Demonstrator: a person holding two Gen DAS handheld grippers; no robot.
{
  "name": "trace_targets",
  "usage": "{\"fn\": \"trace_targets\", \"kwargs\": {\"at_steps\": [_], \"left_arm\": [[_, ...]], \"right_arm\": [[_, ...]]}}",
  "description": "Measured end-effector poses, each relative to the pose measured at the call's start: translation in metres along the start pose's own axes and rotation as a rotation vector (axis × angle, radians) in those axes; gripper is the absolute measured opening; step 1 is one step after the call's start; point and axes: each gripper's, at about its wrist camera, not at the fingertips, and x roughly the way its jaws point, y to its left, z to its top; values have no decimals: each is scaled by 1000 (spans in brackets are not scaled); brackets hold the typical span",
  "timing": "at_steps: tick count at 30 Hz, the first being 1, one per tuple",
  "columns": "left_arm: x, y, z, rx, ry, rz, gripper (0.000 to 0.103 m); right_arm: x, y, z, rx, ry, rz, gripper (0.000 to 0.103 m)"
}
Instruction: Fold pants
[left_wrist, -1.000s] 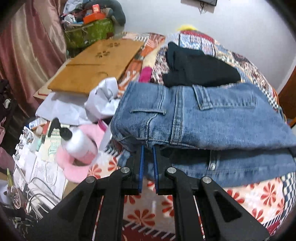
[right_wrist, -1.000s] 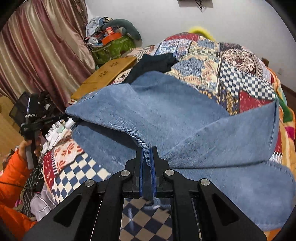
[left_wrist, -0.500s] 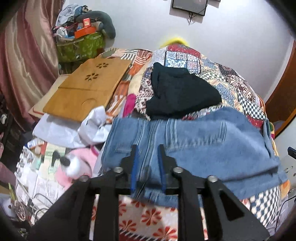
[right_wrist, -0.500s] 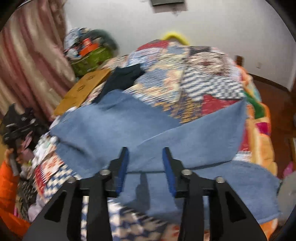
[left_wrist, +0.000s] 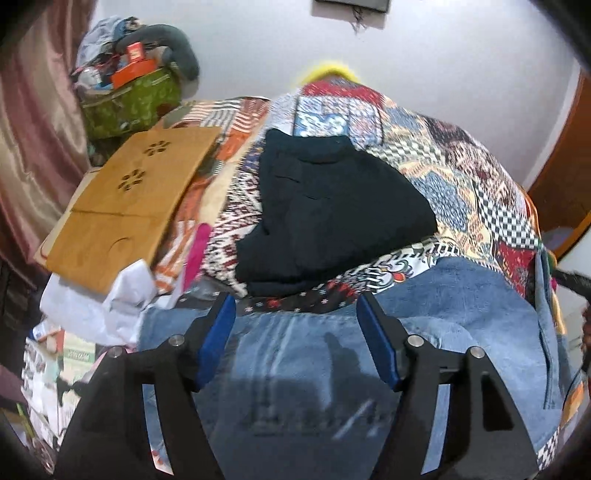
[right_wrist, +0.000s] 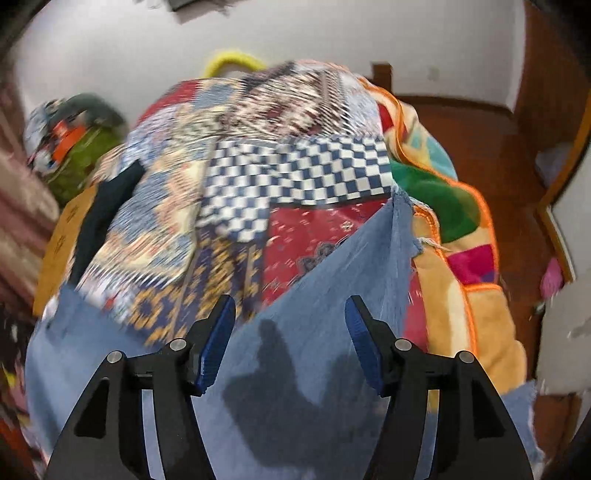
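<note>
Both grippers, left (left_wrist: 295, 339) & right (right_wrist: 290, 341), jaws wide apart above folded jeans (left_wrist: 461, 317) w/ nothing held.

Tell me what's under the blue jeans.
The jeans lie on the patchwork quilt, which shows around their far edge. Whatever sits directly beneath the denim is covered.

Blue denim pants (left_wrist: 424, 332) on multicoloured patchwork quilt (right_wrist: 295, 177), black garment (left_wrist: 332, 218).
</note>
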Motion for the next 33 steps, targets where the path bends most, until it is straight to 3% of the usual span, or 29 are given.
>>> {"fn": "trace_targets", "kwargs": {"at_steps": [6,10,11,13,15,17,20,29,33], "left_arm": [[27,-34,-3,98,46,-15,68],[35,-52,-12,172,56,-11,69],[35,-55,-14,186,51,-2,69],[33,-59,-16,199,43,10,69],[29,-62,-17,196,44,0,69],[24,-64,-16,198,45,-5,69],[14,-69,-15,212,35,-11,70],[-13,-108,-15,266,4,-58,75],[-20,-129,-18,291,-9,-87,80]], "right_arm": [[79,-36,19,195,136,-58,58],[88,-29,15,108,90,-99,57],[89,-27,13,89,85,-120,47],[89,-24,8,49,83,-158,42],[85,-24,4,32,84,-164,23],[75,-33,2,73,102,-113,7],[45,-49,-2,112,72,-69,6],[-101,-109,-23,154,-132,-10,6],[-149,-134,-62,162,-178,0,6]]}}
